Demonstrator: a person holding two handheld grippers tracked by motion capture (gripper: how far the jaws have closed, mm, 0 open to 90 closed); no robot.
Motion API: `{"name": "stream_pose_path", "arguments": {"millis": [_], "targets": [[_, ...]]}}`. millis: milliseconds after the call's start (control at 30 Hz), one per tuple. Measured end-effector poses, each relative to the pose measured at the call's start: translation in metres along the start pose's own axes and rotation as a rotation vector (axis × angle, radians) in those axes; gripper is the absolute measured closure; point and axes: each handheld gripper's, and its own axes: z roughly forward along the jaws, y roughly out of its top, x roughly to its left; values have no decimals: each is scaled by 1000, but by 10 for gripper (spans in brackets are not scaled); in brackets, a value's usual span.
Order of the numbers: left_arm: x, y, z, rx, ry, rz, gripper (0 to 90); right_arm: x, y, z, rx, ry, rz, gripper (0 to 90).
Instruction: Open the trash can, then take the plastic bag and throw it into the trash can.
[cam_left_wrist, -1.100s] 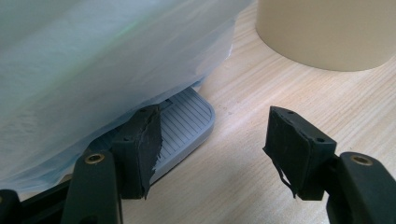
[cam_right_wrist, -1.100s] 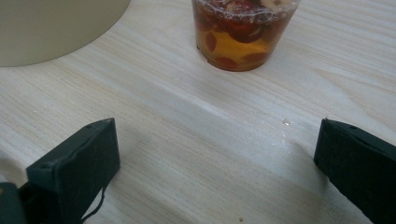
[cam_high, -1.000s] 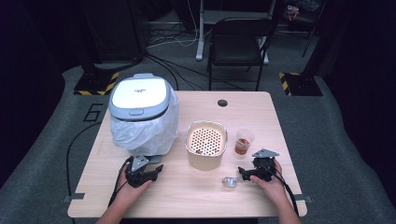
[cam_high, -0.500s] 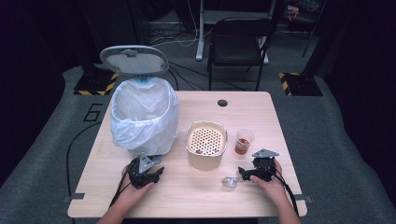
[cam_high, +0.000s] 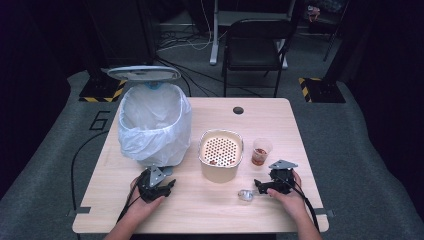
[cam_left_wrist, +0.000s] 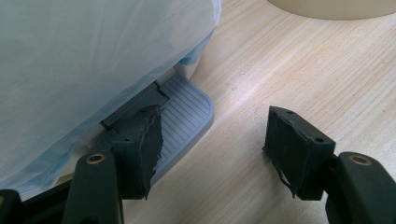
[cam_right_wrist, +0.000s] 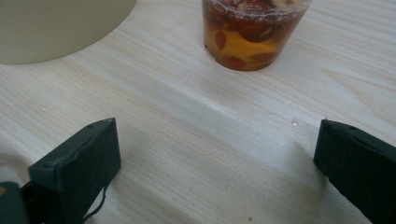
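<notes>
A pedal bin (cam_high: 155, 125) lined with a white bag stands at the table's left, its lid (cam_high: 144, 73) raised. My left gripper (cam_high: 159, 180) is at the bin's foot. In the left gripper view its jaws (cam_left_wrist: 212, 126) stand apart over bare wood, and the left fingertip (cam_left_wrist: 147, 135) rests on the grey ribbed pedal (cam_left_wrist: 184, 112). My right gripper (cam_high: 262, 184) lies near the front right, open (cam_right_wrist: 215, 135), pointing at a clear cup (cam_high: 261, 151) of reddish liquid with fruit pieces (cam_right_wrist: 254, 32). Nothing is between its jaws.
A beige pot with a perforated insert (cam_high: 220, 155) stands mid-table between the bin and the cup. A small crumpled clear thing (cam_high: 245, 195) lies just left of the right gripper. A black chair (cam_high: 255, 45) stands beyond the table's far edge.
The bin's lid, shut a second ago, has swung up and stands raised. The left gripper shifted slightly at the bin's foot. The right hand has not moved.
</notes>
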Motion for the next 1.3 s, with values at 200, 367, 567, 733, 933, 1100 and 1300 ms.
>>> {"name": "stream_pose_path", "arguments": {"millis": [200, 367, 567, 733, 933, 1100, 1300], "targets": [[0, 0, 0, 2, -3, 2, 366, 3, 3, -7, 6, -47, -19, 149], [0, 0, 0, 4, -5, 5, 366, 6, 6, -19, -5, -79, -53, 172], [0, 0, 0, 4, -6, 5, 366, 10, 7, -38, -38, -82, -57, 234], [0, 0, 0, -1, -1, 3, 366, 9, 7, -55, -62, -52, -51, 346], [0, 0, 0, 0, -1, 3, 366, 19, 10, -65, -96, 35, -76, 400], [0, 0, 0, 0, -1, 3, 366, 31, 13, -65, -87, 96, -106, 374], [0, 0, 0, 1, -1, 4, 366, 43, 15, -62, -93, 167, -158, 364]]}}
